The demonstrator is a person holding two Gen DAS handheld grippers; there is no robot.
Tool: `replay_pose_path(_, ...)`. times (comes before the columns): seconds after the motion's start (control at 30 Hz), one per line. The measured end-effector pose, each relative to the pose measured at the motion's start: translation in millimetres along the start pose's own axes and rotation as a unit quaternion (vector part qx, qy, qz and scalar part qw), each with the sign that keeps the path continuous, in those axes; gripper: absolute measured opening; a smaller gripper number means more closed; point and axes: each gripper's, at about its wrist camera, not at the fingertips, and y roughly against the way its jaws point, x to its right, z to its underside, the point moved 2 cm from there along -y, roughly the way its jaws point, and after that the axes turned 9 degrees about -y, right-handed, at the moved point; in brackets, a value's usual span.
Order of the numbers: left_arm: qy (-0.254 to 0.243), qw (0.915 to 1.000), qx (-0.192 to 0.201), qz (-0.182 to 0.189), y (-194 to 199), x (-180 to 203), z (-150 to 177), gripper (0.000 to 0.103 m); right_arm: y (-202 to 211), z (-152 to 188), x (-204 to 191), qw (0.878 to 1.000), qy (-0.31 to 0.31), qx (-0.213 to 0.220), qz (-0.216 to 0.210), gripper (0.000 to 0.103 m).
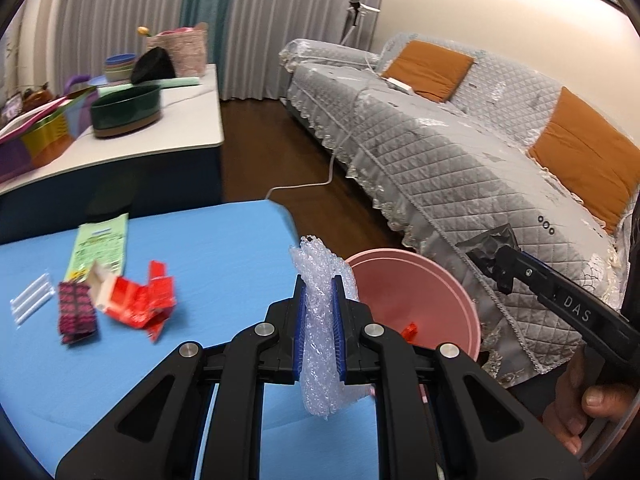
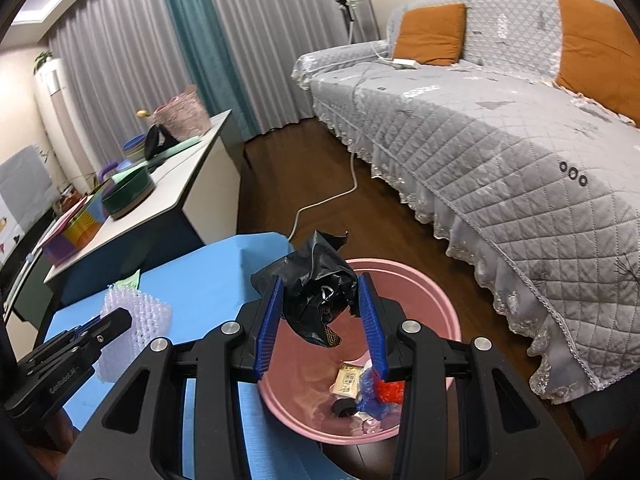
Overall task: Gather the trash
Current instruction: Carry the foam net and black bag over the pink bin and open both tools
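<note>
My left gripper [image 1: 319,292] is shut on a strip of clear bubble wrap [image 1: 320,344] at the right edge of the blue table [image 1: 200,248], beside the pink bin [image 1: 432,292]. My right gripper [image 2: 322,292] is shut on a crumpled black plastic bag [image 2: 316,292] above the pink bin [image 2: 440,304], which holds several scraps. In the left wrist view the right gripper [image 1: 486,258] with the black bag [image 1: 492,240] shows at the right. The left gripper [image 2: 120,320] and the bubble wrap [image 2: 144,312] appear at the left of the right wrist view. A torn red box [image 1: 136,300], a dark patterned wrapper [image 1: 76,312], a green leaflet [image 1: 100,244] and clear strips [image 1: 32,296] lie on the table.
A grey quilted sofa [image 1: 460,152] with orange cushions runs along the right. A white counter [image 1: 168,128] at the back left carries a dark green bowl [image 1: 126,110] and baskets. A white cable [image 2: 332,196] trails over the dark wood floor. A hand [image 1: 588,412] holds the right gripper's handle.
</note>
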Motion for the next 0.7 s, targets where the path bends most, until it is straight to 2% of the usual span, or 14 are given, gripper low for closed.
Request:
replay_pose_path(0.4,-0.033,0.9989,-0.011,0.031,-39,42,-20,0.012,-4,-11,22,0.999,-0.029,0.005,0.012,0.039)
replay_pose_path(0.7,-0.047,0.9979,-0.026,0.035,-62,54,-25,0.012,-8,-12,30,0.999,-0.042,0.002,0.013,0.039)
